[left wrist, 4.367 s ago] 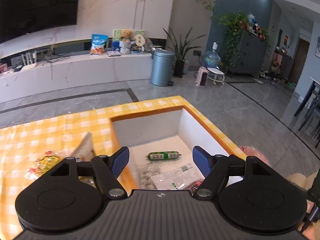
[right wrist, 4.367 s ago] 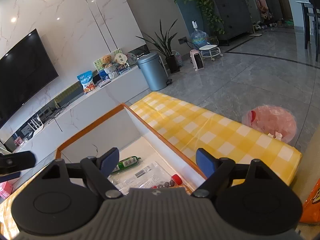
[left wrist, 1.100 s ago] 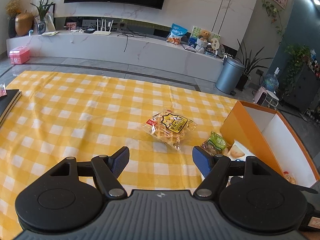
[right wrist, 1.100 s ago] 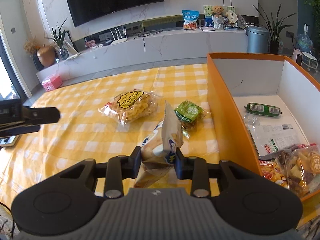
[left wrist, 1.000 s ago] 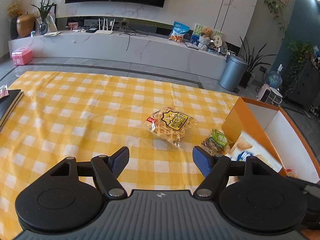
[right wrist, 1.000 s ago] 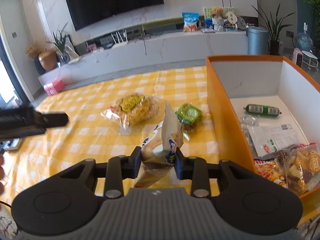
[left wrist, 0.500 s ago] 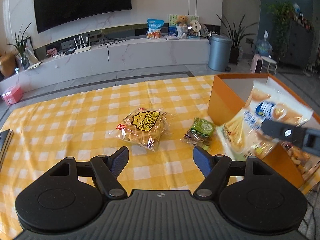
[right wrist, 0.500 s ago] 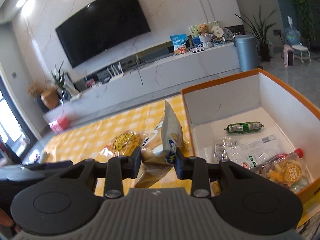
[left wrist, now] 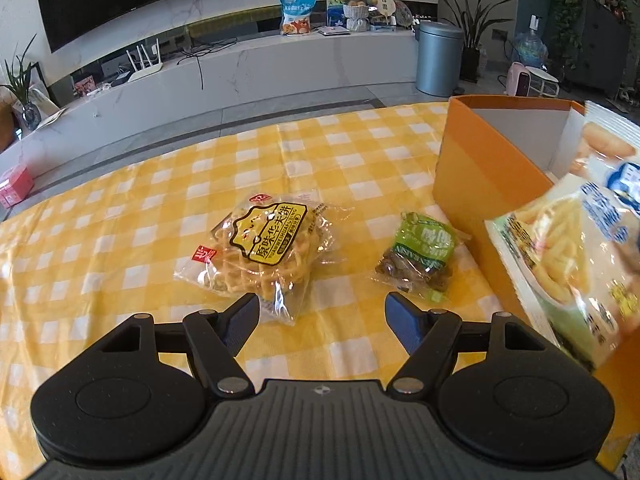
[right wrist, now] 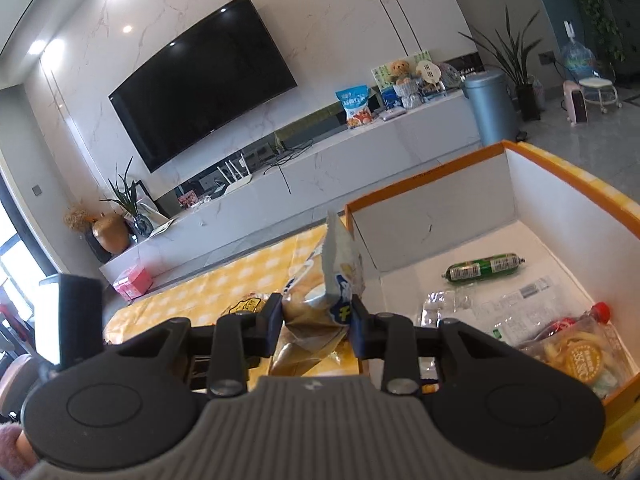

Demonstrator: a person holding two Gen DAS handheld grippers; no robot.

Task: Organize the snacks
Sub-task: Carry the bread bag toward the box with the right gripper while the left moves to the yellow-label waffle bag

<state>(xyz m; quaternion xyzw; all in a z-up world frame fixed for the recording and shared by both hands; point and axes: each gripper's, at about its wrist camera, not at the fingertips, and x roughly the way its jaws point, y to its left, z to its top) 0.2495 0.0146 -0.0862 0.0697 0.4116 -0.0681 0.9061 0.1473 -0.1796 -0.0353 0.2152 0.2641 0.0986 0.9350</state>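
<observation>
My right gripper [right wrist: 317,316] is shut on a white and blue fries bag [right wrist: 328,300], held up beside the near left wall of the orange box [right wrist: 420,178]. The bag also shows at the right of the left wrist view [left wrist: 576,240], in front of the box [left wrist: 476,156]. My left gripper [left wrist: 322,318] is open and empty above the yellow checked tablecloth [left wrist: 120,220]. A waffle biscuit pack [left wrist: 266,246] lies just beyond its left finger and a green snack pack [left wrist: 420,254] just beyond its right finger.
The box holds a green sausage [right wrist: 484,266], clear packets [right wrist: 520,300] and a chip bag [right wrist: 576,356]. A white TV bench [left wrist: 240,72] and a grey bin [left wrist: 438,58] stand beyond the table.
My right gripper has lifted the fries bag higher and toward the box. The left gripper has moved closer to the waffle pack and green pack and stays open.
</observation>
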